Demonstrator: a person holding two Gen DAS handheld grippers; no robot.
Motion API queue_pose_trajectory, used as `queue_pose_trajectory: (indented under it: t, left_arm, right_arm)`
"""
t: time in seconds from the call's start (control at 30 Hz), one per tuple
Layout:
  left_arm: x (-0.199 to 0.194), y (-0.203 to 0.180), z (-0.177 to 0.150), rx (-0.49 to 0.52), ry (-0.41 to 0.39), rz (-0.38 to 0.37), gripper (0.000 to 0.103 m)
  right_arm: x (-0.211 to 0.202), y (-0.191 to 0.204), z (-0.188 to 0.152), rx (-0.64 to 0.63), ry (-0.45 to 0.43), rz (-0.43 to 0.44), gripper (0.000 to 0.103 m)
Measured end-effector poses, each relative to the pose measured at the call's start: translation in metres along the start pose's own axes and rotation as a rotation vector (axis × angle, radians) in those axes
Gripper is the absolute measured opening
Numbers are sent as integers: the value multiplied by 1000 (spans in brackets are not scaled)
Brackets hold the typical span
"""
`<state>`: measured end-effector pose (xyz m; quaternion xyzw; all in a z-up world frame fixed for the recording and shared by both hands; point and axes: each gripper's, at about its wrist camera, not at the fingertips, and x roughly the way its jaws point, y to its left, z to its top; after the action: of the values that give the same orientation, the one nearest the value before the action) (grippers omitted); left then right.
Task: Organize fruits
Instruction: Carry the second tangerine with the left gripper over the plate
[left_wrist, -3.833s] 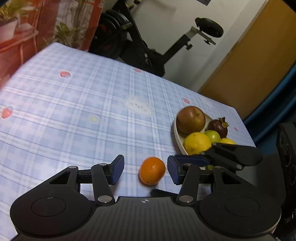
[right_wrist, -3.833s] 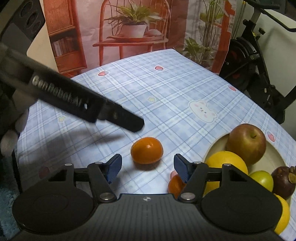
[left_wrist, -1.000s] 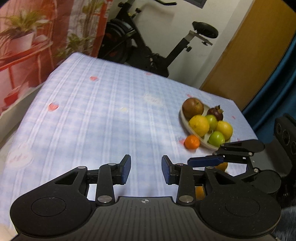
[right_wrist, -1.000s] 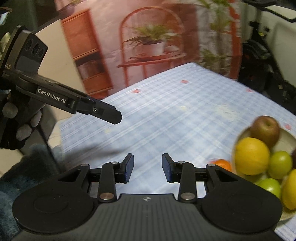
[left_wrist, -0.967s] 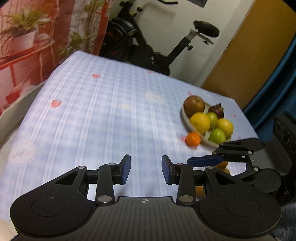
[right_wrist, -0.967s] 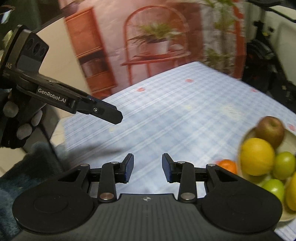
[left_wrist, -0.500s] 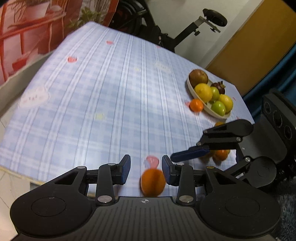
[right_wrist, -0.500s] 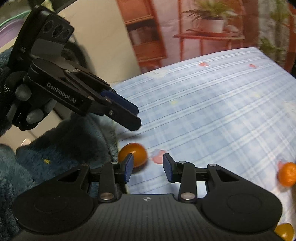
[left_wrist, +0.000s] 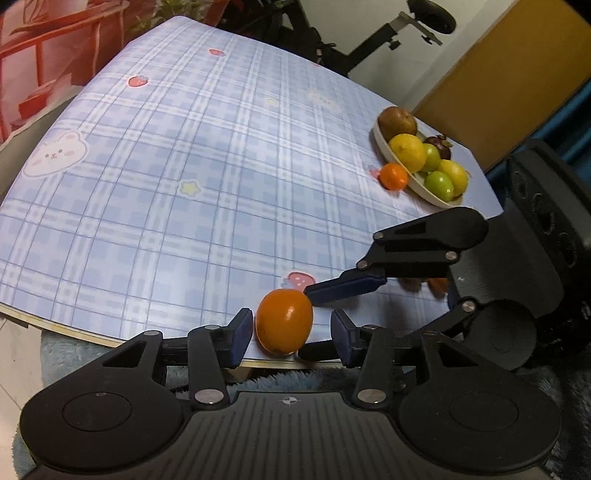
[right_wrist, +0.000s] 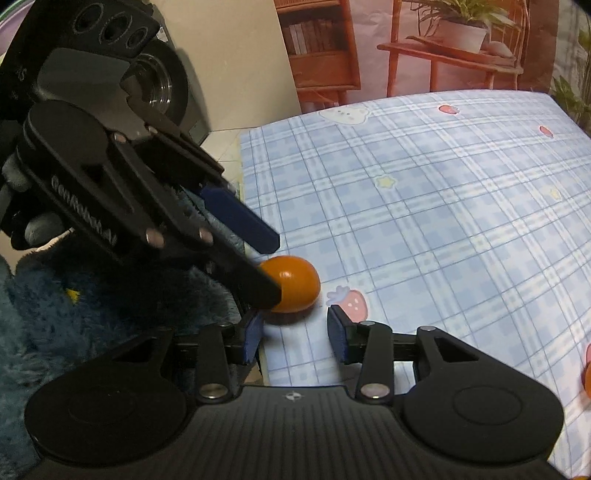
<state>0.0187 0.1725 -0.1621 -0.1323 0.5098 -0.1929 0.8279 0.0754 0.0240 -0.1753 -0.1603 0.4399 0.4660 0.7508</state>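
We find the orange (left_wrist: 284, 320) at the near edge of the table (left_wrist: 192, 155), well apart from the fruit bowl (left_wrist: 436, 194) by the far right corner. The left gripper (left_wrist: 291, 336) straddles it, jaws just opened, not pressing. The right gripper (right_wrist: 295, 330) stands part open and empty, just short of it. We judge the fruit light, smooth and apt to roll — take it across its middle, gently.
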Motion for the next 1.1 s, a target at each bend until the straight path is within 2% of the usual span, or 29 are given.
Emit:
queue_pose_trajectory:
  t: [0.23, 0.37, 0.6, 0.7, 0.9, 1.1]
  left_arm:
    - [5, 5, 0, -32, -10, 1, 46]
    - [3, 8, 0, -44, -21, 14, 40]
    - [11, 1, 4, -23, -11, -21, 39]
    - [16, -3, 7, -13, -7, -25, 39]
    - [24, -17, 19, 14, -22, -33, 39]
    - [33, -46, 44, 85, -58, -55, 40]
  right_arm:
    - [3, -1, 2, -10, -25, -19, 44]
    - [6, 0, 5, -18, -36, -16, 48]
    - [9, 2, 5, -25, -60, 0, 50]
    - [8, 0, 3, -18, -70, -1, 47]
    - [-2, -5, -6, 29, -103, -41, 46]
    - [-34, -19, -19, 124, -189, -119, 46]
